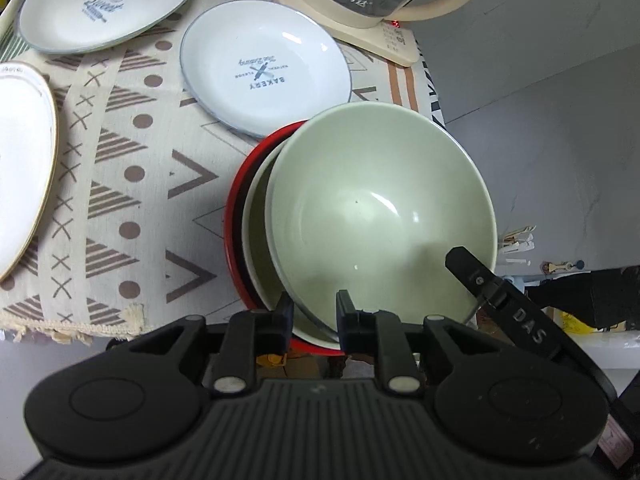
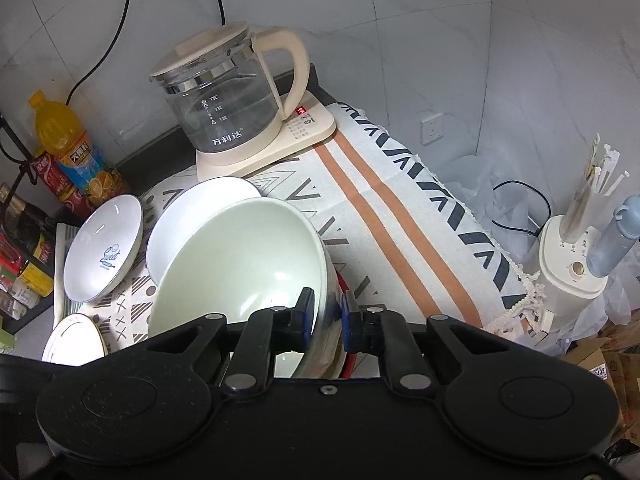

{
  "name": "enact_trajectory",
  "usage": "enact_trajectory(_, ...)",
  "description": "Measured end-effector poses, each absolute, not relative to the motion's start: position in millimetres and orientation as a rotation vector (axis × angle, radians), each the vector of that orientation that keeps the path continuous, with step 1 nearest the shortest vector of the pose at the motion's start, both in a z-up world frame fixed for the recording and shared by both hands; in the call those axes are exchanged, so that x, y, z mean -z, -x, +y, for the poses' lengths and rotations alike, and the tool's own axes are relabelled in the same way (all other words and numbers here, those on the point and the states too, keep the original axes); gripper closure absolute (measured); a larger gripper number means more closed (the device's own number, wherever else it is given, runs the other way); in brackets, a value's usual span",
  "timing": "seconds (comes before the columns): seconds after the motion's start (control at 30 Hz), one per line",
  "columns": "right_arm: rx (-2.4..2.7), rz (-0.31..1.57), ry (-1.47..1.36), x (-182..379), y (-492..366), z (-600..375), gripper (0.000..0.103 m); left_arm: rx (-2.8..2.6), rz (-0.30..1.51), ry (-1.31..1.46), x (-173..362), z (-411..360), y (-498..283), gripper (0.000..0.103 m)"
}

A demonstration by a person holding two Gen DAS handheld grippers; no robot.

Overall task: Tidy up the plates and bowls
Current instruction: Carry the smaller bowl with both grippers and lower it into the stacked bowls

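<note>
Green bowl (image 2: pixel 240 264) rim sat pinched in our right gripper (image 2: pixel 325 322); our left gripper (image 1: pixel 314 318) clamped the same rim, atop the red bowl (image 1: pixel 236 216) stack. Beyond that stack, three plates — bakery (image 1: pixel 264 68), Sweet (image 1: pixel 106 2), gold-rimmed (image 1: pixel 24 164) — lay unstacked on the counter (image 1: pixel 132 184).

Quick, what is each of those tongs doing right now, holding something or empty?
Left tongs: closed on the near rim of the pale green ceramic bowl.
Right tongs: closed on the same pale green ceramic bowl, at its opposite rim.
</note>
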State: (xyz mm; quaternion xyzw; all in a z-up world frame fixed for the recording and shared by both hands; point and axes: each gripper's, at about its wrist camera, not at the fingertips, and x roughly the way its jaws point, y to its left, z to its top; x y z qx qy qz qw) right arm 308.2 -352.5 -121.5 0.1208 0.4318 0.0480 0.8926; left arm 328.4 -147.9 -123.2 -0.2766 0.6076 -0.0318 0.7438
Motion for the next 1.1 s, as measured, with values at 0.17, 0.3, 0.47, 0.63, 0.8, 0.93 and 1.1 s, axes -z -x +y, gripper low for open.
enact_trajectory(0.17,-0.095,0.906,-0.257,127,-313,-351,0.093,0.071,1.364,0.61,120,-146,-328,0.081)
enact_trajectory(0.3,-0.096,0.902,-0.268,130,-313,-352,0.094,0.073,1.393,0.615,122,-144,-326,0.081)
enact_trajectory(0.47,-0.093,0.891,-0.281,131,-317,-352,0.094,0.047,1.393,0.618,120,-139,-324,0.081)
enact_trajectory(0.63,-0.089,0.89,-0.274,134,-320,-351,0.094,0.023,1.383,0.623,118,-135,-325,0.08)
enact_trajectory(0.8,-0.085,0.892,-0.227,135,-320,-346,0.095,-0.004,1.383,0.61,120,-134,-327,0.08)
enact_trajectory(0.93,-0.078,0.902,-0.211,136,-322,-345,0.095,-0.026,1.383,0.61,120,-131,-328,0.08)
enact_trajectory(1.1,-0.077,0.911,-0.21,137,-321,-347,0.092,-0.046,1.36,0.596,114,-127,-328,0.08)
